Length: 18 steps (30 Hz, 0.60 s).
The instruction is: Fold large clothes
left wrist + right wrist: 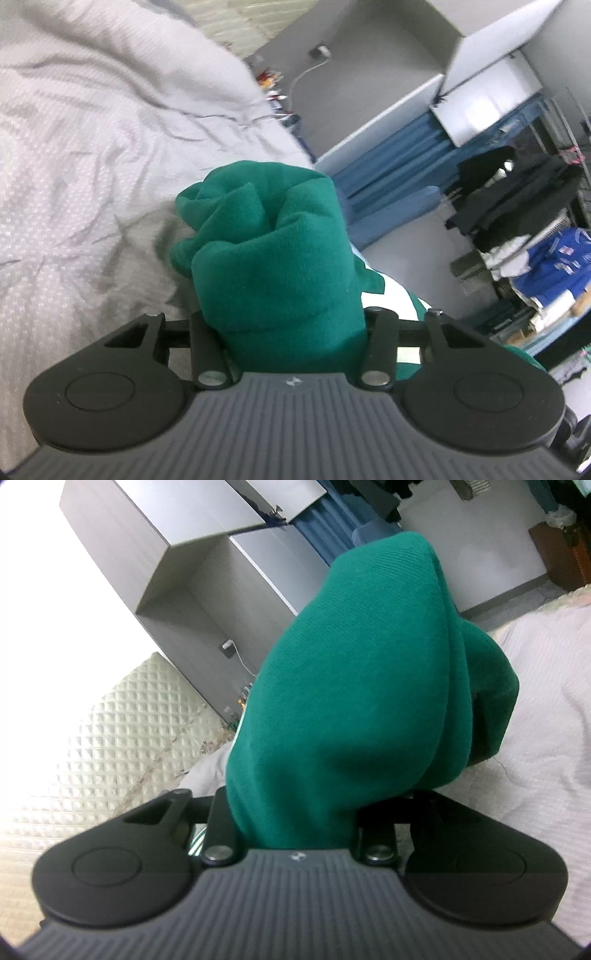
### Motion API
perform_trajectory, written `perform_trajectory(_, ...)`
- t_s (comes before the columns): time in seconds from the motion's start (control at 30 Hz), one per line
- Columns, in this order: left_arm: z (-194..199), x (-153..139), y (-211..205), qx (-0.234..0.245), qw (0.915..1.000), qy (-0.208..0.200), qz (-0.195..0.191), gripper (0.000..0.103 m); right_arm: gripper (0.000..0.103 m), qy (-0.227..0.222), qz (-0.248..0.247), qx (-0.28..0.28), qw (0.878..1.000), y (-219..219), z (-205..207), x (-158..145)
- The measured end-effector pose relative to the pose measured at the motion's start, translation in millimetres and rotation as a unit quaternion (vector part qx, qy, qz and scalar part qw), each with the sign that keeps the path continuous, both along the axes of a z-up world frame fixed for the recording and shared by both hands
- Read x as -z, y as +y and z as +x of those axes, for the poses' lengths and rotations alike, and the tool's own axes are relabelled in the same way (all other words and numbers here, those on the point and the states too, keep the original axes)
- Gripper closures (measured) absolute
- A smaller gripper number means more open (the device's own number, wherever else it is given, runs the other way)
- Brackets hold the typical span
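From the left wrist camera, the left gripper is closed on a thick bunch of a green garment, a fleecy, matte, deep green cloth. The cloth fills the gap between the two black finger arms and bulges forward out of it as a rounded, rolled wad with several soft creases meeting near its top. To the right of the wad, just behind the right finger arm, more of the same garment shows broad white stripes on the green. The fingertips are buried in the cloth and cannot be seen. Left of and ahead of the gripper spreads a wrinkled white bedsheet with a fine dotted weave. Far to the right hang blue curtains, with dark and blue clothes piled further right.

From the right wrist camera, the right gripper likewise clamps the green garment. Here the cloth rises from between the finger arms as one large, smooth, rounded mass with a long fold line running down its right side and a second layer tucked behind it. It hides the fingertips entirely. A sliver of green-and-white striping peeks out beside the left finger arm. Left of the gripper lies a cream quilted bedcover; to the right is the white bedsheet. Ahead stands a grey cabinet.
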State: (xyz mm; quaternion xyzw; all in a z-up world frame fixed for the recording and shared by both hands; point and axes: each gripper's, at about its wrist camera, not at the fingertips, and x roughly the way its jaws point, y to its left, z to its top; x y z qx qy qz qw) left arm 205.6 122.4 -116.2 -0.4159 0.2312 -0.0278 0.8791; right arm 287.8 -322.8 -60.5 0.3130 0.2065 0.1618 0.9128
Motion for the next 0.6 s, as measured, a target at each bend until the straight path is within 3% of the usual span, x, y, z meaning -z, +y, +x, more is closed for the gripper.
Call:
perform_trajectory(0.17,-7,-25,-15,0.031,0.9989,-0.031,-0.015,0.052,0.068,-0.02,0.005,0.004,1.0,-22,-15,-23)
perform_trajectory(0.33,0,-69,-51,0.058,0.9963,-0.062,-0.008,0.051,0.068,-0.047,0.025,0.018,0.998,-58,-16,-52)
perform_trajectory(0.6,65,-148,-139,0.101,0.9896,-0.102,0.008,0.051,0.068,-0.087,0.033,0.053,0.994,-138,21,-102)
